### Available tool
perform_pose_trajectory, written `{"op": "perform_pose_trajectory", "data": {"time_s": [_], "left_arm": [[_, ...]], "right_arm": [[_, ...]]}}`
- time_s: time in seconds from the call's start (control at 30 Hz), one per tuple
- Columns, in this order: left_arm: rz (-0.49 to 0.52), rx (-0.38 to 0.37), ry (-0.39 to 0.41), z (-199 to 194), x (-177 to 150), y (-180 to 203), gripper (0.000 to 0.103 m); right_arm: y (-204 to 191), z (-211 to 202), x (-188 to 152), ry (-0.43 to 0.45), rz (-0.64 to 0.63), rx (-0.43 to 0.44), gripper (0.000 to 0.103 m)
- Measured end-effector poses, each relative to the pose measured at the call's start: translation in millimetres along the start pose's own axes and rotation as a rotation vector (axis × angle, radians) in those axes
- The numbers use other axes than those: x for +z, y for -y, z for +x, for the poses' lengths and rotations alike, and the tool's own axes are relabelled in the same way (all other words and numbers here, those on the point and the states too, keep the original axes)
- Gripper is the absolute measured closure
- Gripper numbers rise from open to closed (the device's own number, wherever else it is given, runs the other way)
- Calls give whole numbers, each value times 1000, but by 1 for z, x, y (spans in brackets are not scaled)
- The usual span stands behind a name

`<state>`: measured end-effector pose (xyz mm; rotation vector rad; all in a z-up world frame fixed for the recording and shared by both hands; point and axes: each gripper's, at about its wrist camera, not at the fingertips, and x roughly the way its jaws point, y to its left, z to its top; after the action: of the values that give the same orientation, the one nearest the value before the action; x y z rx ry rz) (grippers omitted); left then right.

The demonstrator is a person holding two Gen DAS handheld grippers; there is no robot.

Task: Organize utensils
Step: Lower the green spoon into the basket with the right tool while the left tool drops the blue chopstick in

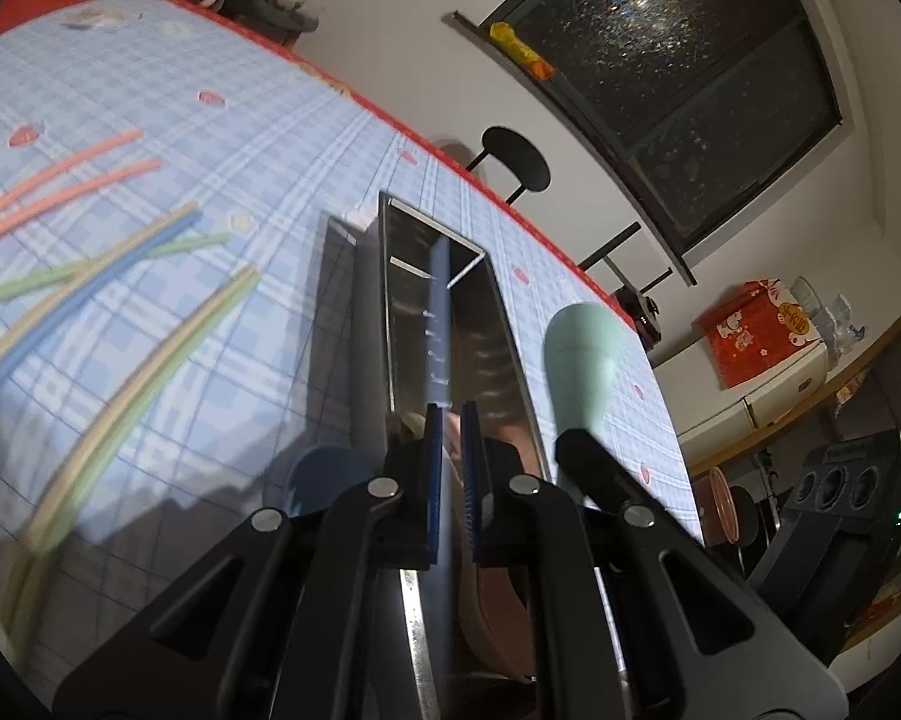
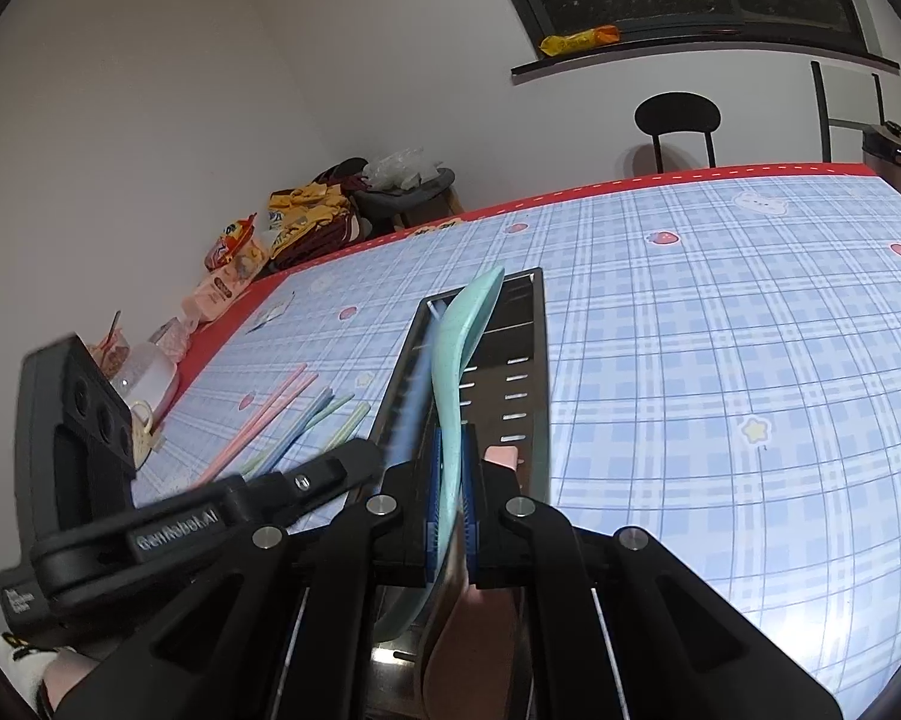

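A long steel tray [image 1: 498, 312] [image 2: 525, 324] lies on the blue checked tablecloth. My left gripper [image 1: 450, 414] is shut on a blue utensil handle [image 1: 441, 312] that reaches forward over the tray's inside. My right gripper [image 2: 453, 438] is shut on a mint green spoon [image 2: 462, 336] [image 1: 582, 354], held on edge above the tray. A pink spoon [image 2: 501, 456] [image 1: 492, 600] lies in the tray's near end under both grippers. The left gripper's fingers [image 2: 342, 468] come in from the left, with the blurred blue utensil along the tray's left wall. Several coloured chopsticks [image 1: 90, 168] [image 2: 282, 402] lie loose to the left.
Snack packets [image 2: 234, 264] and a white jar [image 2: 147, 378] crowd the table's far left edge. A black chair [image 2: 678, 114] stands behind the red table border, and a dark cooker [image 2: 894, 156] stands at the far right corner. Tablecloth right of the tray shows only printed figures.
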<state>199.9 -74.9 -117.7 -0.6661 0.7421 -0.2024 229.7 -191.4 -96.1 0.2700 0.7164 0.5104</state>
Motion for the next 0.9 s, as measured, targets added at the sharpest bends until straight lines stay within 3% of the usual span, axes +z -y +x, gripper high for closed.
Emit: {"op": "perform_pose_trajectory", "data": {"time_s": [0.17, 0.33, 0.5, 0.7, 0.77, 0.83, 0.87, 0.9], "left_arm": [[38, 4, 44, -17, 10, 1, 80], [112, 46, 100, -41, 19, -3, 56], [211, 140, 159, -62, 25, -10, 28], [272, 227, 201, -79, 32, -23, 19], [274, 248, 202, -83, 35, -28, 10], [270, 264, 218, -89, 37, -36, 8], [270, 275, 224, -92, 38, -40, 7], [270, 294, 227, -94, 39, -45, 6]], "right_arm": [[-6, 3, -3, -15, -22, 3, 96], [-15, 10, -7, -51, -54, 9, 96], [-21, 16, -12, -82, -82, 7, 96], [-23, 16, -13, -78, -87, -9, 93], [-24, 14, -12, -60, -90, -21, 77], [-26, 8, -11, -29, -97, -28, 50], [-28, 6, -10, -17, -101, -30, 45], [-30, 4, -9, -4, -110, -37, 31]]}}
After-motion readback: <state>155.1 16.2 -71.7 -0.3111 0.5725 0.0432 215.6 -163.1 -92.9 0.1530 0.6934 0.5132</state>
